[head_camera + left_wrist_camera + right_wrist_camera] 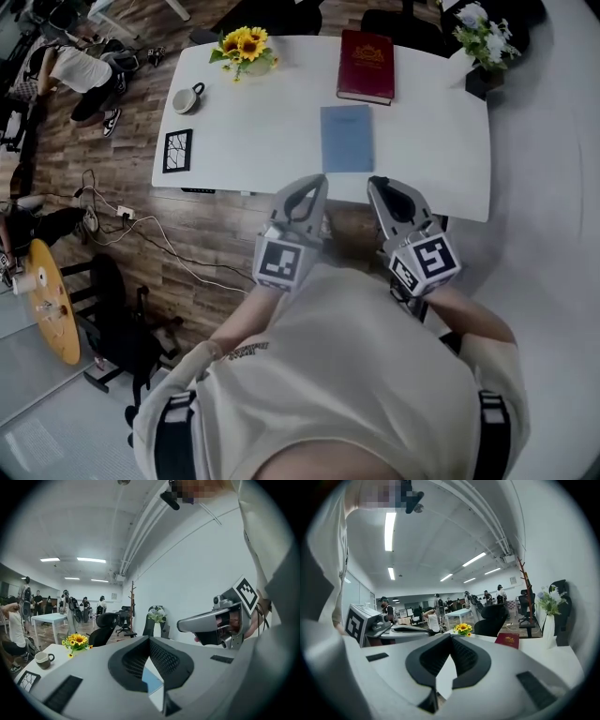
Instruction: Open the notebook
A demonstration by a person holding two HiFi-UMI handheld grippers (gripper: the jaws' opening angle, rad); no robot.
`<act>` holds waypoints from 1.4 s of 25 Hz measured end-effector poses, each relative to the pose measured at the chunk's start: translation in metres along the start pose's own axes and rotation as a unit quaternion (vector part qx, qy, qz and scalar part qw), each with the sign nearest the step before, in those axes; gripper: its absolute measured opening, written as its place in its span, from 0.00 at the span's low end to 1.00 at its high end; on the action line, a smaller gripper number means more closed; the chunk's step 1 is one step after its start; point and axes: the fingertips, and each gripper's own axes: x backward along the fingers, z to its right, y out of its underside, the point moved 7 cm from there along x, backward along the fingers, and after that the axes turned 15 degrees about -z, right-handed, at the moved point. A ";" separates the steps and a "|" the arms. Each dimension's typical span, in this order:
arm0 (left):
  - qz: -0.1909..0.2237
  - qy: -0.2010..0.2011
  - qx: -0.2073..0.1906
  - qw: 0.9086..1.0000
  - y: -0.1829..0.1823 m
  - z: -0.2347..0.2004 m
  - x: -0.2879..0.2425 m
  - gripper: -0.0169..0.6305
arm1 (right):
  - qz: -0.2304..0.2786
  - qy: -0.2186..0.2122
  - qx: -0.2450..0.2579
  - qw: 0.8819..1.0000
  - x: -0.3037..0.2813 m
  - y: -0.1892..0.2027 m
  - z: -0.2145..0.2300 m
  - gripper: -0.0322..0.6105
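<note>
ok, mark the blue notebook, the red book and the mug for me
blue notebook [347, 138]: head view, middle of its closed cover.
red book [366, 64]: head view, centre of its cover.
mug [185, 99]: head view, its top, seen from above.

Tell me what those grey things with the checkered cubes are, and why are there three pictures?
They are hand-held grabbers. A person holds the left grabber and the right grabber, one in each hand. One picture comes from a camera on the person's head, looking down. The other two come from cameras riding on the grabbers. On the white table lie a blue notebook, a red book, sunflowers and a mug. Both grabbers' fingers are closed and hold nothing.
</note>
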 end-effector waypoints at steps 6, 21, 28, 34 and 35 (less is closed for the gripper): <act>-0.006 0.015 -0.004 1.000 -0.010 -0.033 -0.017 0.03 | -0.002 0.013 -0.004 1.000 -0.031 -0.021 0.008 0.05; -0.011 0.057 -0.009 0.998 -0.022 -0.087 -0.063 0.03 | -0.023 0.057 -0.013 0.998 -0.081 -0.048 0.031 0.05; -0.015 0.050 -0.002 0.999 -0.028 -0.084 -0.075 0.03 | -0.029 0.043 -0.015 0.999 -0.087 -0.049 0.043 0.05; -0.028 0.043 0.004 0.999 -0.030 -0.083 -0.083 0.03 | -0.031 0.031 -0.012 0.999 -0.094 -0.053 0.056 0.05; -0.032 0.043 0.006 0.999 -0.030 -0.083 -0.086 0.03 | -0.033 0.032 -0.011 0.999 -0.095 -0.052 0.058 0.05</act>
